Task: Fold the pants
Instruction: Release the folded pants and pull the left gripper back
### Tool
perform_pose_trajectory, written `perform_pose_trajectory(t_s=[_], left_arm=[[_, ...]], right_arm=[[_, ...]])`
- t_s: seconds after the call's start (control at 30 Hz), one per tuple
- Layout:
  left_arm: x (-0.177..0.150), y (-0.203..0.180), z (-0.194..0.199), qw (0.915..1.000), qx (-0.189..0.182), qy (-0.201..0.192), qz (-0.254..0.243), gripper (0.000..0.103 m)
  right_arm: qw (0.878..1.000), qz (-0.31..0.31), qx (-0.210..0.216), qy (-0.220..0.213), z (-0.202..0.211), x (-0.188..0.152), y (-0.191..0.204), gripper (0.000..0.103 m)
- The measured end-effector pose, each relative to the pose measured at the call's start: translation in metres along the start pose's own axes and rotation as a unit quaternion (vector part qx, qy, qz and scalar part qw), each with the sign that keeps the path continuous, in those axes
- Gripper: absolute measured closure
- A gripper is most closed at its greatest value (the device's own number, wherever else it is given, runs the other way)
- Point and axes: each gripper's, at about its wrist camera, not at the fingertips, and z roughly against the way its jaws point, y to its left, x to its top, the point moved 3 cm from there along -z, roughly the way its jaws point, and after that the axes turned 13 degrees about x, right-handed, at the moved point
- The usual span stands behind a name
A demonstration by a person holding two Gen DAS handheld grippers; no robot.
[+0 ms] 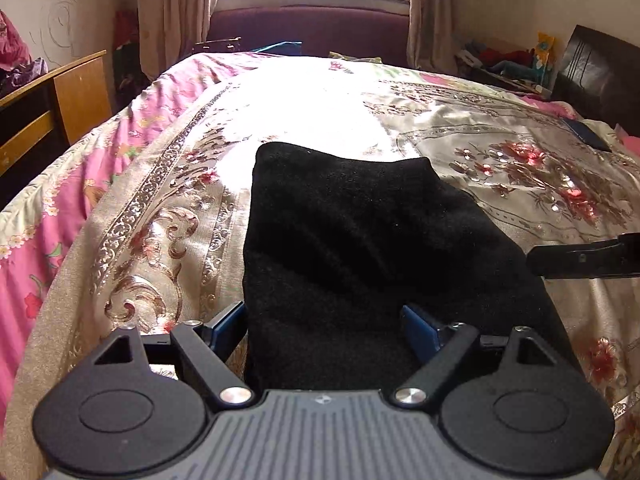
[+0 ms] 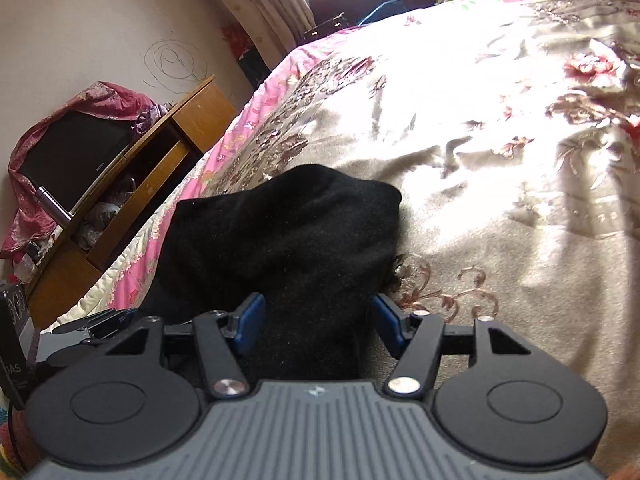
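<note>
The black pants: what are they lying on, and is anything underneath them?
The black pants lie folded on the floral bedspread, which shows all around them. Whatever is directly beneath the cloth is covered, so I cannot tell if anything else lies there.

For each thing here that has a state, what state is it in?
Pants: black, folded into a compact bundle, lying on the bed.
Left gripper: fingers wide apart, pants between them, no grip visible.
Right gripper: fingers apart either side of the pants, not clearly pressing.
Bedspread: spread flat, slightly wrinkled.
Curtains: drawn aside.
</note>
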Motion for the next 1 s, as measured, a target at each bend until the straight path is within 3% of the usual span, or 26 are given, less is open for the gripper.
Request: perform_pose_trajectory(t_s=[0.1,0.2,0.43,0.7,1.0], left_arm=[[-0.005,-0.009,0.022,0.9998,0.019,-0.005,0.009,0.007],[-0.012,-0.020,0.043,0.9981,0.061,-0.005,0.001,0.007],[-0.030,-0.034,0.098,0.9960,0.082,-0.013,0.033,0.000],[-0.044,-0.064,0.132,0.9878,0.155,-0.007,0.007,0.000],[-0.060,-0.073,0.149,0.9870,0.158,0.007,0.029,0.000]], right_arm=[[0.999,0.041,-0.002,0.003,0.021,-0.010,0.021,0.041],[0.998,0.063,0.017,0.013,0.020,-0.023,0.049,0.041],[0.998,0.049,0.035,0.001,0.046,-0.043,0.071,0.041],[0.998,0.046,0.036,0.005,0.076,-0.066,0.077,0.041],[0.998,0.038,0.046,0.002,0.093,-0.078,0.076,0.041]])
